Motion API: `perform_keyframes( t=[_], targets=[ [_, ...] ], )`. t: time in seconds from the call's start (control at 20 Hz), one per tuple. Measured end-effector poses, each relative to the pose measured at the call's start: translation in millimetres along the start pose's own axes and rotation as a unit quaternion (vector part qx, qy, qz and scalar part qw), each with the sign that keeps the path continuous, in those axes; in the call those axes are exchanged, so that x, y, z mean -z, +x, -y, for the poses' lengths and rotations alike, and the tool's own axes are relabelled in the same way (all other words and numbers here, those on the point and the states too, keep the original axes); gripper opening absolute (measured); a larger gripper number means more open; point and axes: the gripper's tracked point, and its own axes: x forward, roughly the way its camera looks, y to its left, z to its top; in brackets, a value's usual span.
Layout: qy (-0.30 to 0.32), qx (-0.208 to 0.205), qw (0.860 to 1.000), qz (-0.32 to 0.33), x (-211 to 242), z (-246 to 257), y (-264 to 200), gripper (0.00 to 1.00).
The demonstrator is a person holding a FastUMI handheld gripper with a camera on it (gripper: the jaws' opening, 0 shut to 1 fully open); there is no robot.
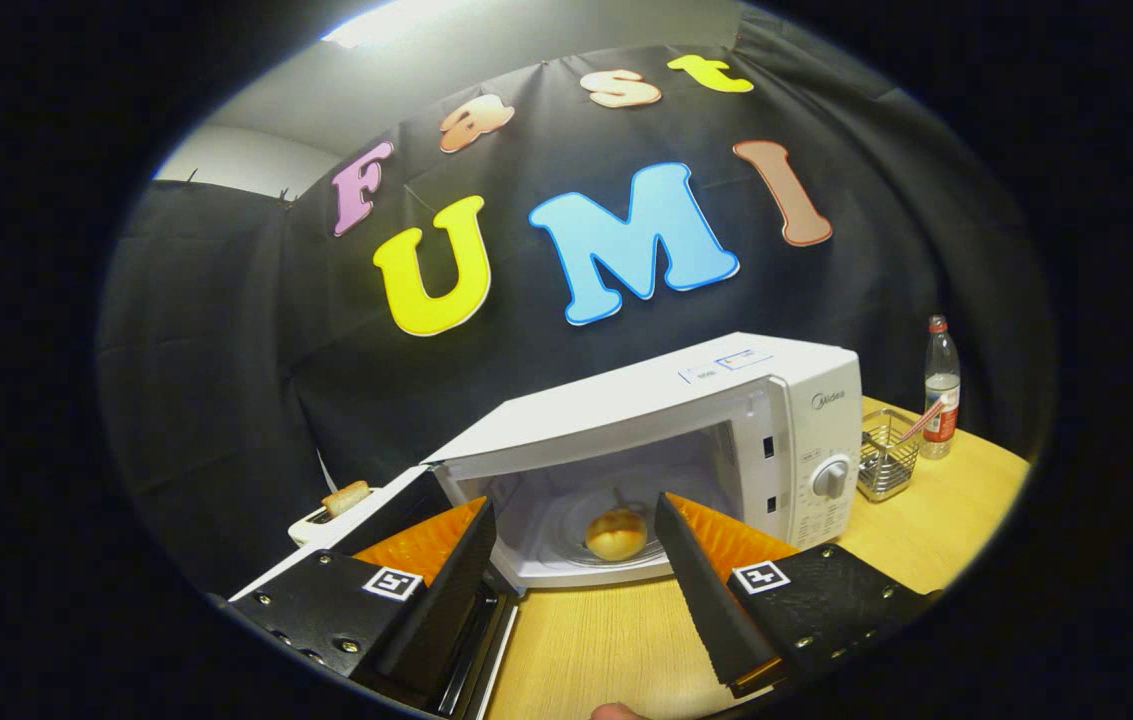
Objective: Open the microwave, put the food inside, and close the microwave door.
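Observation:
A white microwave (686,410) stands on the wooden table with its door (396,520) swung open to the left. A round golden bun (616,533) lies on the glass turntable (566,545) inside the cavity. My gripper (576,515) is open in front of the cavity mouth, fingers spread wide with nothing between them. The bun shows in the gap between the fingertips, beyond them, untouched. The left finger (446,590) overlaps the lower part of the open door.
A wire basket (888,455) with a stick in it and a plastic bottle (941,390) stand right of the microwave. A white toaster (331,515) with bread in its slot sits behind the open door. Bare wooden tabletop (606,640) lies below the fingers.

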Motion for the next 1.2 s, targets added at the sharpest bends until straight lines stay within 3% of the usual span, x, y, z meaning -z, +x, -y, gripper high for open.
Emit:
perform_keyframes(
  t=[0.45, 0.8, 1.2],
  targets=[
    [-0.052, -0.039, 0.998, 0.023, -15.2, -47.9, -108.1, 0.97],
    [-0.099, -0.085, 0.991, 0.01, 4.0, -99.2, -162.9, 0.97],
    [-0.119, -0.184, 0.976, -0.015, 40.4, -188.4, -204.9, 0.97]
  ],
)
